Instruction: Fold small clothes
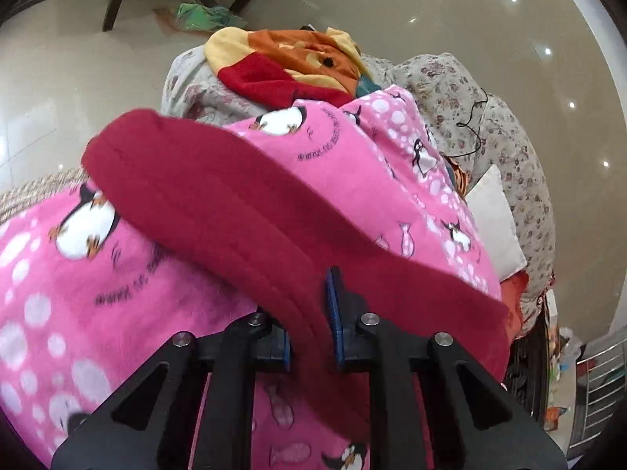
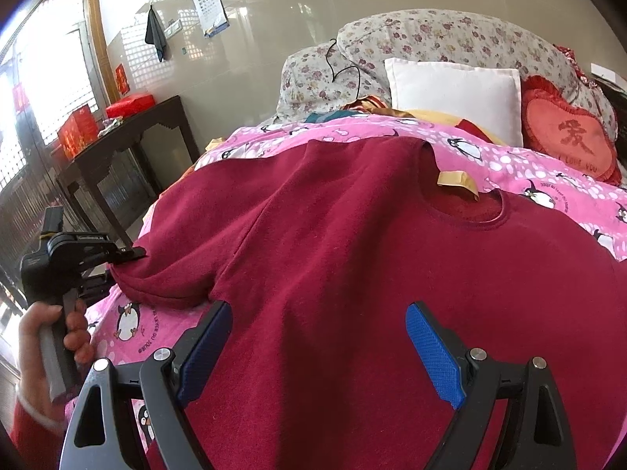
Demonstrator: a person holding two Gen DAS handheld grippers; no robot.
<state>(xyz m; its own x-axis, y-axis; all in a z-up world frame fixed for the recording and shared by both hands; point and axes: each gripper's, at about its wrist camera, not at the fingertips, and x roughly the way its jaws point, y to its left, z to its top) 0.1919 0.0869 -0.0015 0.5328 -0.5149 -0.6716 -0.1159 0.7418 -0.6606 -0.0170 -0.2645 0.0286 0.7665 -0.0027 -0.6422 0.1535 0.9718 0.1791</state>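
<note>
Left gripper (image 1: 313,337) pinching sweater (image 2: 352,274) sleeve; right gripper (image 2: 319,346) apparently open.

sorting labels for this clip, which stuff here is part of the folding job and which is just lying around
In the job:
- dark red sweater, its sleeve pinched
- left gripper, fingers shut on the sleeve
- right gripper, fingers open over the sweater

Lying about:
- pink penguin blanket
- white pillow
- heart cushion
- floral quilt
- orange and yellow garment

Dark red sweater (image 2: 352,274), pink penguin-print blanket (image 1: 58,293), floral grey quilt (image 2: 450,35), white pillow (image 2: 450,94)
</note>
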